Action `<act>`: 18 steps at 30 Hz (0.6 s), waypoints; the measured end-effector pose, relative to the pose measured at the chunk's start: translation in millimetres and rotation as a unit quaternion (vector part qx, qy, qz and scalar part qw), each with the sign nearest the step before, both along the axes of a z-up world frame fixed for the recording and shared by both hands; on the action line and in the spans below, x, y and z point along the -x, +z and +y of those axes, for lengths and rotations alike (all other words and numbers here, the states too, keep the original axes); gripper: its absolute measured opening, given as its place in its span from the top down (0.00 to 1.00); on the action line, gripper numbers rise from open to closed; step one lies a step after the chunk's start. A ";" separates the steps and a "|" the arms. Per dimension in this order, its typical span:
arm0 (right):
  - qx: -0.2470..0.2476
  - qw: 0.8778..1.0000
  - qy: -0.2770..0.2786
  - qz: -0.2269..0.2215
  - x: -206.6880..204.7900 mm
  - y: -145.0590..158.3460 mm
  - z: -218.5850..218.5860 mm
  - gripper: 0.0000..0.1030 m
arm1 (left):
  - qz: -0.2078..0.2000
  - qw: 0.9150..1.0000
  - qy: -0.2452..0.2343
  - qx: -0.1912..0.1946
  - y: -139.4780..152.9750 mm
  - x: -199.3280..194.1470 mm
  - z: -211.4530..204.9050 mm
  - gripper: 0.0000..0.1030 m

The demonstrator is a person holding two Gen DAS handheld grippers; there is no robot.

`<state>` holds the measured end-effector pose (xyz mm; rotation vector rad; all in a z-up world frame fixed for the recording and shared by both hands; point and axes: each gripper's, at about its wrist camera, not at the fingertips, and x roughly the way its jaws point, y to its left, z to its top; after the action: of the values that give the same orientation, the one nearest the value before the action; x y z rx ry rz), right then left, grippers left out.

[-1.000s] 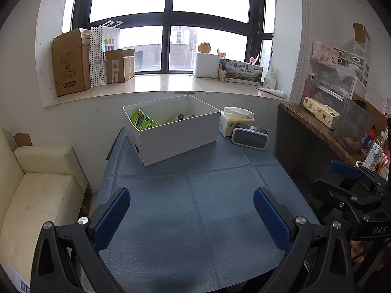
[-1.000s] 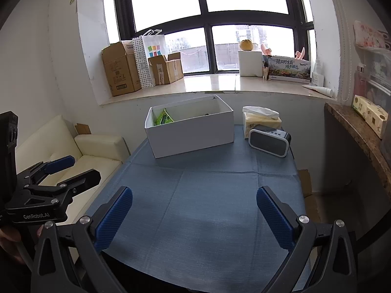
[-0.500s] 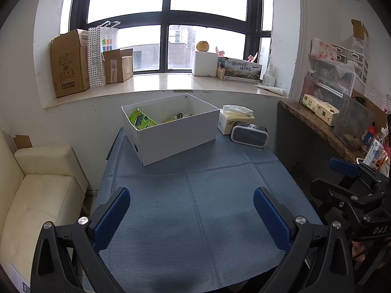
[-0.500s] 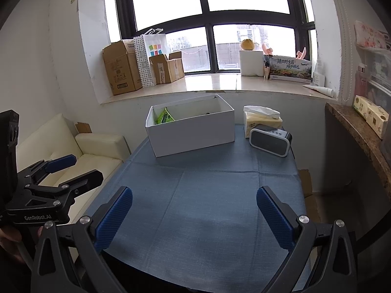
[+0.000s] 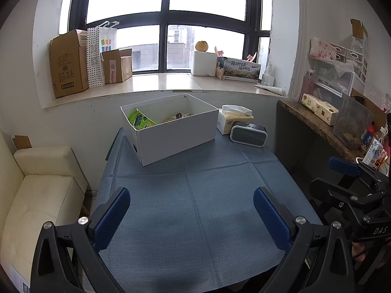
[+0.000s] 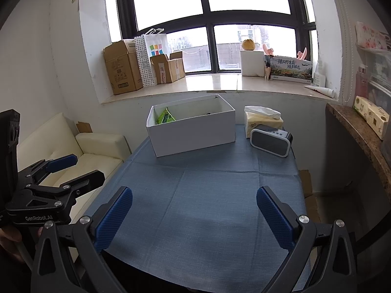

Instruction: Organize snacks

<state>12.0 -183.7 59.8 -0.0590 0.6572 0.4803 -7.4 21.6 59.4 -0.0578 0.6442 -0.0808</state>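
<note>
A white open box (image 5: 176, 134) stands at the far side of the blue table (image 5: 195, 207); it also shows in the right wrist view (image 6: 193, 134). Inside it a green snack packet (image 5: 140, 120) leans at the left, and it shows in the right wrist view (image 6: 165, 117). Other small snacks (image 5: 178, 116) lie further right in the box. My left gripper (image 5: 191, 216) is open and empty above the table's near edge. My right gripper (image 6: 194, 216) is open and empty, held beside it.
A tissue box (image 5: 233, 118) and a grey speaker (image 5: 248, 135) sit right of the white box. A cream sofa (image 5: 36, 195) is on the left. A stone shelf (image 5: 325, 131) with boxes is on the right. Cardboard boxes (image 5: 70, 73) stand on the windowsill.
Both grippers have drifted slightly, with the view shifting a little. Both stay open and empty.
</note>
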 end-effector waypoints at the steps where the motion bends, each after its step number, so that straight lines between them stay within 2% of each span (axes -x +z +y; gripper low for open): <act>1: 0.001 1.000 0.000 0.000 -1.0 0.1 -0.3 0.00 | 0.000 1.000 0.000 -0.001 -0.1 0.1 -0.3 0.00; 18: 0.002 1.000 0.003 0.001 -1.9 -0.1 -2.5 0.00 | 0.002 1.000 -0.005 0.001 -0.3 -1.0 -0.1 0.00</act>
<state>13.8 -186.2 59.8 -0.0640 0.6599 0.4854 -6.4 21.5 59.2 -0.0577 0.6478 -0.0905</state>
